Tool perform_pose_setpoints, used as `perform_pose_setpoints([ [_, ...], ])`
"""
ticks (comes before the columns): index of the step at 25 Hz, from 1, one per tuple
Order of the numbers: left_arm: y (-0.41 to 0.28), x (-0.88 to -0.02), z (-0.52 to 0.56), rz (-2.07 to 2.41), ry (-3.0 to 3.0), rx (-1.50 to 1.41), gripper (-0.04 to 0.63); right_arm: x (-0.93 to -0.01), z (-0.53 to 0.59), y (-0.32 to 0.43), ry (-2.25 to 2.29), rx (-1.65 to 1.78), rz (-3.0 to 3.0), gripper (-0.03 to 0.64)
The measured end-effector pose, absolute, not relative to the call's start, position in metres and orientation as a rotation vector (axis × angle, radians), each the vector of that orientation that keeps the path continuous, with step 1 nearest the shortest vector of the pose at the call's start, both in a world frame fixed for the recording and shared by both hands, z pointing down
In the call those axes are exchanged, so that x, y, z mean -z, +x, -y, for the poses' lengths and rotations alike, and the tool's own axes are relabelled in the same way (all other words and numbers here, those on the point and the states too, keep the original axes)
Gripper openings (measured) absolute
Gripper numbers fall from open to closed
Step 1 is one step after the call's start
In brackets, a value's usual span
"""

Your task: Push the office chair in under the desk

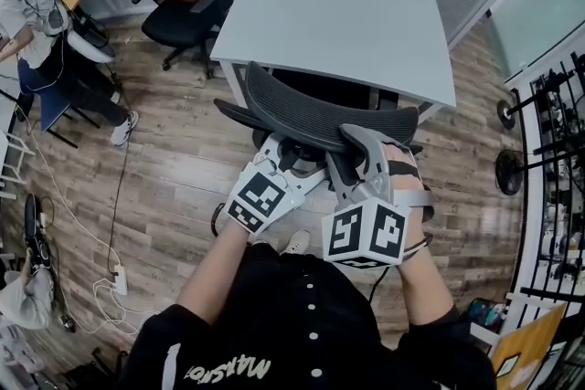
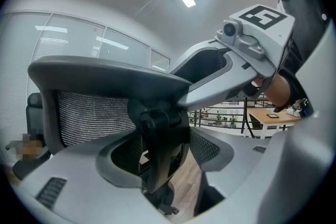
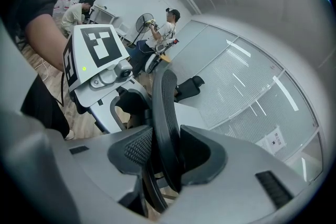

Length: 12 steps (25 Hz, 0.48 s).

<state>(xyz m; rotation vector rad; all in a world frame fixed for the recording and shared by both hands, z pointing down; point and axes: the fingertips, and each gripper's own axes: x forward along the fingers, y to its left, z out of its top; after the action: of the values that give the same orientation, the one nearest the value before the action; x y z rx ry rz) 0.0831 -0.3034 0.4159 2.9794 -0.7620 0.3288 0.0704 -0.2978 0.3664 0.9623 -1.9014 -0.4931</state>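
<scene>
2 tight grips on office chair (image 1: 302,110) backrest, left claw (image 1: 291,158), right claw (image 1: 356,151); desk (image 1: 338,14) only in head view.

Centre frame: left gripper (image 2: 160,157) jaws clamp the office chair (image 2: 105,73) by its black back-support bracket (image 2: 157,128); mesh backrest (image 2: 92,113) left; right gripper (image 2: 210,73) upper right.

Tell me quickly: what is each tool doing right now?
Left tool: closed on the chair back, at its centre strut.
Right tool: closed on the chair back's rim.
</scene>
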Motion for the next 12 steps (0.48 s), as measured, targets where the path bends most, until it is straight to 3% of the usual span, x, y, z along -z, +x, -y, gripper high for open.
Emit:
perform_pose_setpoints([
  [12,0.079,-0.415,0.317,0.724,2.984,-0.329,0.291,-0.366,0.312,0.066,0.974,0.488,1.895,0.166],
])
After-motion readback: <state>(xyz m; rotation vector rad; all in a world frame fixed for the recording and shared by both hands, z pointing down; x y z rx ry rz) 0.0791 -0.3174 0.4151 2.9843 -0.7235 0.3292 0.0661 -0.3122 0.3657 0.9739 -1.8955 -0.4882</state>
